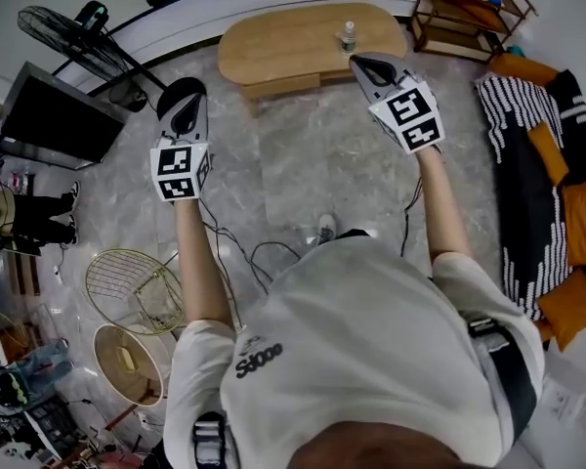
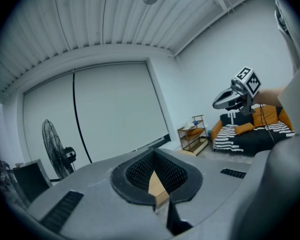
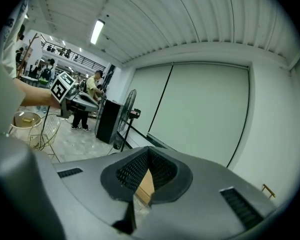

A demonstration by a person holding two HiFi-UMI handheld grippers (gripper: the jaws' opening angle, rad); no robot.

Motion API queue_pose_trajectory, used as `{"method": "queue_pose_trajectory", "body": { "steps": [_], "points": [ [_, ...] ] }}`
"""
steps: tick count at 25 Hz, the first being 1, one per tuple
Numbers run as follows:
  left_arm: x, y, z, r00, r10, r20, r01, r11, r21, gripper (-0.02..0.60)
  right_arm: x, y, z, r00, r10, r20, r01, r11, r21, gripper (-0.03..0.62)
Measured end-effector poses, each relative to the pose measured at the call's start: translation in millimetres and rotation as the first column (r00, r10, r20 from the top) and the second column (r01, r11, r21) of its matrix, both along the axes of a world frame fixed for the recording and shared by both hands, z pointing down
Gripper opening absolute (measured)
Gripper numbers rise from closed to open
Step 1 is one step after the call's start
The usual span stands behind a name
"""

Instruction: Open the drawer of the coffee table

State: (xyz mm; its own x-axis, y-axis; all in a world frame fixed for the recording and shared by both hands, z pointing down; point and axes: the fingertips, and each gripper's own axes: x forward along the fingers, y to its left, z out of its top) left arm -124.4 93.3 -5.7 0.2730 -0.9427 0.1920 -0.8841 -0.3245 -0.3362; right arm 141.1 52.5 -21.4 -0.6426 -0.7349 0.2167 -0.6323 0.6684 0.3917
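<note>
**Wood table ahead, 2 shut tools, drawer not yet touched**

Grey marble-look floor lies between the person and the work. At the left of the head view, the left tool (image 1: 182, 98) is held out on a straight arm. Its own view shows the jaws closed together with nothing gripped. The sliver of pale wood in the notch above the tips looks like furniture farther off, not a held thing.

Further right and ahead stands the oval table (image 1: 288, 39), well apart from both tools. A paler panel under its near edge looks like the drawer (image 1: 281, 84), and it appears fully pushed in. No handle can be made out from here. A bottle (image 1: 348, 37) stands upright on the right part of the top.

At the right, the right tool (image 1: 373, 68) is held out in the same way, with its jaws also pressed together and empty. In the head view its tip overlaps the table's near right edge, but neither gripper view shows the table close, so contact seems unlikely.

The step in hand looks like the approach, and the opening itself has not begun. Next, 1 tool has to come down to the height of the drawer front, part its jaws and find an edge or lip. It then has to close on that and pull straight back toward the person. The pull should be level and gentle, since a jerk could tip the bottle.
</note>
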Motion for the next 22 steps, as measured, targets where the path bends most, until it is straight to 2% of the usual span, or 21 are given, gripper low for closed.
{"method": "queue_pose_trajectory", "body": {
  "steps": [6,12,17,22],
  "points": [
    [-6.9,-53.2,6.4,1.000,-0.014,0.001,0.014,1.000,0.000,0.014,-5.2,-49.4,5.4,1.000,0.013,0.007,-0.013,1.000,-0.005,0.005],
    [-10.4,-90.1,17.1,1.000,-0.008,-0.011,0.008,1.000,-0.028,0.012,-4.1,-87.9,7.2,0.997,0.045,0.068,-0.044,0.999,-0.024,0.005],
    [-31.0,-134.4,27.0,0.998,-0.010,-0.059,0.009,1.000,-0.021,0.014,-15.7,-128.2,22.3,0.997,0.065,0.037,-0.064,0.997,-0.033,0.005],
    [-53.3,-192.7,38.4,0.999,-0.004,-0.046,0.003,1.000,-0.031,0.014,-32.1,-177.1,33.6,0.995,0.098,0.000,-0.097,0.995,-0.036,0.005]
  ]
}}
